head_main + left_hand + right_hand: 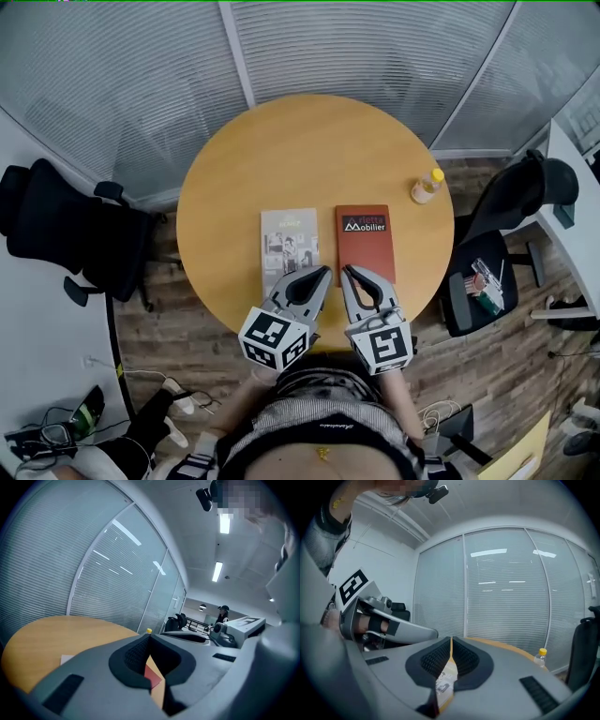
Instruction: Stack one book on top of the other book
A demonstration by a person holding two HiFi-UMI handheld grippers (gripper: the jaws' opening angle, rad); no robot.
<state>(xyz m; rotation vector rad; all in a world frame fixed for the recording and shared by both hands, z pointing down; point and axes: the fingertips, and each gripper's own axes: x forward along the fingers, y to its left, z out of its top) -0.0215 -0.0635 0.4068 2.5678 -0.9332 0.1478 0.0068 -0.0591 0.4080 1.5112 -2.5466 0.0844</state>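
Two books lie side by side on the round wooden table (281, 150): a pale grey-green one (290, 242) on the left and a red one (365, 242) on the right. My left gripper (324, 272) is shut and holds nothing, its tip at the near right corner of the pale book. My right gripper (348, 271) is also shut on nothing, with its tip at the near left corner of the red book. The tips angle toward each other. In the left gripper view the red book (152, 677) shows below the closed jaws. In the right gripper view the pale book (445, 681) shows there.
A clear bottle with a yellow cap (427, 186) stands near the table's right edge. A black office chair (66, 230) is to the left, and another (511, 202) with items on its seat is to the right. Glass walls with blinds ring the far side.
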